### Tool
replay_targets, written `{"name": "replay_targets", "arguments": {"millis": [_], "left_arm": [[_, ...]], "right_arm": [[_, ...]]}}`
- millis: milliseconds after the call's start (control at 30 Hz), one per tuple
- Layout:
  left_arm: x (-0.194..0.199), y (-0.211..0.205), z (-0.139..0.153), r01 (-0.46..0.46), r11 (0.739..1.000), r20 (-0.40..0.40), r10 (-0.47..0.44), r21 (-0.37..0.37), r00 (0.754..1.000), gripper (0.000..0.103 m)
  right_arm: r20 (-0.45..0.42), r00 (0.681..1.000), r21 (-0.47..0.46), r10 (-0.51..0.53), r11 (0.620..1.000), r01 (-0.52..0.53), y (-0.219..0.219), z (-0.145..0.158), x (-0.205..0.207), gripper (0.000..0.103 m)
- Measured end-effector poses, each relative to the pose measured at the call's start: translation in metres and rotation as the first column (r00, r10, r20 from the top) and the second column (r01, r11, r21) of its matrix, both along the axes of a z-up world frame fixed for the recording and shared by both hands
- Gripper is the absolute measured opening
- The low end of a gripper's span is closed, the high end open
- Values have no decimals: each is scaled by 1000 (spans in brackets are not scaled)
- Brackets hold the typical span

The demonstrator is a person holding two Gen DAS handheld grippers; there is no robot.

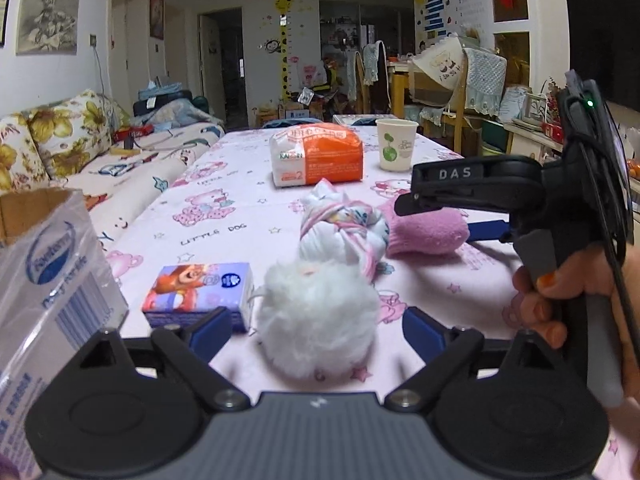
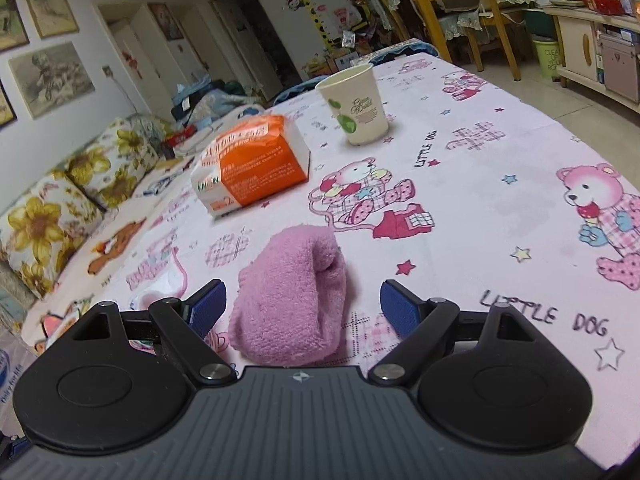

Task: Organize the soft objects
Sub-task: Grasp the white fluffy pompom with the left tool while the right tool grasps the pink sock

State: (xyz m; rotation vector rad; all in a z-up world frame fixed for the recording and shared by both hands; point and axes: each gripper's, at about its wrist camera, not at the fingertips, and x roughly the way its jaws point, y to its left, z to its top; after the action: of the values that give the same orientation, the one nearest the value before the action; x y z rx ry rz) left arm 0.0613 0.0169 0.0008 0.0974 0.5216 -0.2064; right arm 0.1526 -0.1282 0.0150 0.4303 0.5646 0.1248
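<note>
So both hand-held grippers are lined up on a soft thing each, and neither has closed yet. The left hand-held gripper (image 1: 316,326) is spread wide around the white pompom (image 1: 318,318), which sits on the table (image 1: 224,216) right between the blue pads. The right hand-held gripper (image 2: 302,306) is also wide open, with the pink sock (image 2: 292,300) lying between its fingers, on the table too.

Stuff I'd worry about:

- The pompom is mostly fluff. Close too high and the pads probably just pinch fur, and it slips out on the lift.
- The tissue pack (image 1: 202,294) is just beside the left pad. A sloppy approach could shove it or catch it along with the pompom.
- The knotted cloth (image 1: 344,232) sits right behind the pompom, near the sock as well, so pushing forward might drag it along.
- The sock looks folded over. Grab only the top layer and it may unroll and dangle.
- The two grippers are working close together, so they could bump.
- There's a box (image 1: 44,264) at the far left, likely the drop spot, though I can't see into it.
</note>
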Motion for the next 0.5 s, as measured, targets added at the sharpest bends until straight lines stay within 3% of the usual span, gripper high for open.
{"name": "replay_targets", "arguments": {"millis": [100, 167, 200, 333, 500], "left_arm": [[10, 1, -1, -20, 1000, -29, 20, -16, 999, 83], [13, 2, -3, -32, 999, -51, 30, -25, 998, 77], [14, 2, -4, -29, 999, -59, 27, -32, 998, 75], [16, 6, -4, -30, 998, -84, 25, -58, 996, 53], [15, 8, -4, -24, 996, -86, 16, -84, 996, 45]], "right_arm": [[-1, 1000, -38, 9, 999, -9, 5, 1, -2, 94], [-3, 1000, -57, 23, 998, -23, 8, 1, -2, 69], [-5, 1000, -64, 29, 998, -30, 9, 2, -2, 64], [-5, 1000, -62, 30, 998, -31, 8, 3, -2, 60], [7, 999, -61, 32, 998, -32, 6, 4, -6, 58]]}}
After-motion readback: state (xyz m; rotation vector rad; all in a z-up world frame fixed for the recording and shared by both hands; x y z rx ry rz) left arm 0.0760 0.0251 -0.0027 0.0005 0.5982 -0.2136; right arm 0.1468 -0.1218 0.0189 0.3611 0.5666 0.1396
